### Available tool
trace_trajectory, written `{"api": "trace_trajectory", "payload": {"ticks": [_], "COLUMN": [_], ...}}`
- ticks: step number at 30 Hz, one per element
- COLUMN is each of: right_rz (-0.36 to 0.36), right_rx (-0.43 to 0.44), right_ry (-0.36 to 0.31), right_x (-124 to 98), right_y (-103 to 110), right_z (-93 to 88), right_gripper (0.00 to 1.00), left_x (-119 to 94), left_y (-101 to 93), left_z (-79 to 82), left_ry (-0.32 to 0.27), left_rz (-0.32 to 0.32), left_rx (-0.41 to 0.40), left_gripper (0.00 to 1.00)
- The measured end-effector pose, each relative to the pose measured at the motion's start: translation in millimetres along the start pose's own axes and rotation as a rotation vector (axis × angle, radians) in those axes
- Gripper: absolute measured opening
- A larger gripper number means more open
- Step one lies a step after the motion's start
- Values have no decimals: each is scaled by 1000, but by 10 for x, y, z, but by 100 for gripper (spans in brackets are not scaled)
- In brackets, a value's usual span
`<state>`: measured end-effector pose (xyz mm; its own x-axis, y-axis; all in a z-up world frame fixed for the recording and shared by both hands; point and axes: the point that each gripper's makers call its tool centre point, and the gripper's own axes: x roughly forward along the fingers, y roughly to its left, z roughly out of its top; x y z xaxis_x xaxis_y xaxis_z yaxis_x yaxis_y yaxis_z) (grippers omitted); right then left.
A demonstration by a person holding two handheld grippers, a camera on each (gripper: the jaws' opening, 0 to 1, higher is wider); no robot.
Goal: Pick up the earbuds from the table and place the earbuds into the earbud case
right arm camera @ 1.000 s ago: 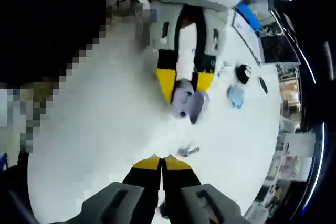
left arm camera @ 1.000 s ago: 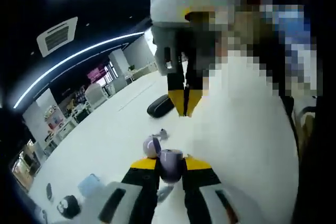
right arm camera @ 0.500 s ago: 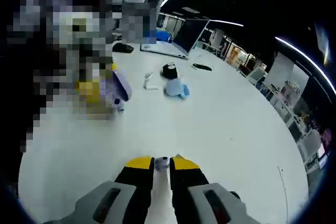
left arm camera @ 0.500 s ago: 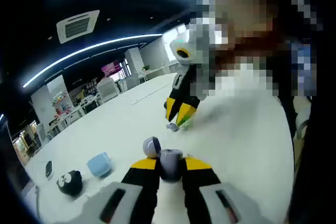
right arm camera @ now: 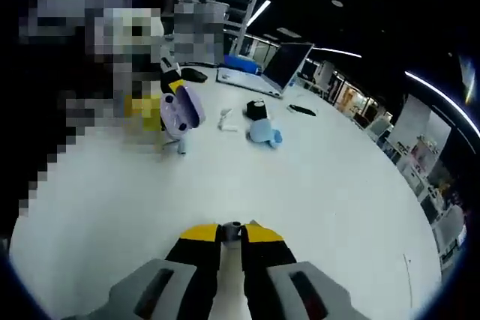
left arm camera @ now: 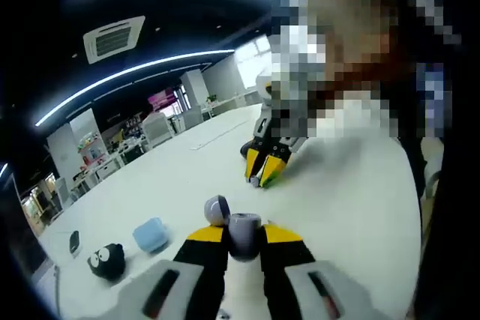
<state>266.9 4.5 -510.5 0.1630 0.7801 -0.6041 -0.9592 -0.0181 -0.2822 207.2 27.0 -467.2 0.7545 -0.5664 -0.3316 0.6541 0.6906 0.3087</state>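
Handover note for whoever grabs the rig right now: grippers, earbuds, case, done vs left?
Left gripper: shut on the earbud case, lilac, lid open, held above the white table.
Right gripper: shut on a small earbud at the tips of its fingers, low over the table.
Done: case in hand, one earbud picked up.
Left: bring that earbud to the case and seat it. Whether the other earbud is already in the case cannot be told.
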Motion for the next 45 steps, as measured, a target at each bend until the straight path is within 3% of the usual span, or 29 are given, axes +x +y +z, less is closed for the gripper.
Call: {"api": "trace_trajectory", "payload": {"ticks": [4, 6, 7, 8, 14, 17, 23, 25, 29, 30, 32, 34, 35, 37, 41, 45], "right_rz": [-4, 28, 33, 47, 126, 162, 283, 329, 394, 438, 494, 501, 524, 571, 590, 599], "right_rx": [34, 149, 191, 257, 587, 701, 895, 963, 1041, 1071, 1091, 1084, 1122, 1182, 1224, 1242], "right_ry": [12, -21, -41, -63, -225, -347, -669, -748, -824, -856, -892, -909, -928, -975, -1019, -1057], "right_x": [30, 47, 44, 33, -20, -22, -42, -21, 83, 106, 137, 208, 220, 215, 187, 111], "right_y": [7, -34, -61, -70, -109, -125, -199, -221, -156, -106, -10, 45, 58, 104, 198, 261], "right_z": [32, 51, 73, 103, 391, 666, 1494, 1722, 2047, 2178, 2360, 2468, 2529, 2657, 2789, 2881], "right_gripper": [9, 9, 9, 9, 10, 10, 10, 10, 10, 10, 10, 10, 10, 10, 10, 10], "left_x": [21, 23, -182, -262, -374, -440, -662, -748, -957, -1031, -1073, -1073, -1070, -1102, -1295, -1488], "left_y": [-5, -55, 218, 319, 476, 570, 948, 1019, 1242, 1301, 1330, 1363, 1371, 1395, 1447, 1438], "left_z": [34, 96, -82, -142, -131, -117, -162, -185, -259, -267, -306, -328, -322, -247, -8, 161], "left_ry": [-40, -88, -119, -140, -216, -254, -297, -305, -330, -339, -332, -323, -324, -351, -429, -498], "left_rz": [-18, -56, -82, -99, -73, -35, 143, 170, 287, 326, 353, 382, 390, 413, 470, 484], "left_rx": [-44, -86, -120, -152, -216, -234, -248, -243, -252, -239, -235, -217, -213, -198, -132, -110], "left_gripper": [19, 19, 19, 19, 19, 19, 19, 19, 19, 19, 19, 19, 19, 19, 19, 19]}}
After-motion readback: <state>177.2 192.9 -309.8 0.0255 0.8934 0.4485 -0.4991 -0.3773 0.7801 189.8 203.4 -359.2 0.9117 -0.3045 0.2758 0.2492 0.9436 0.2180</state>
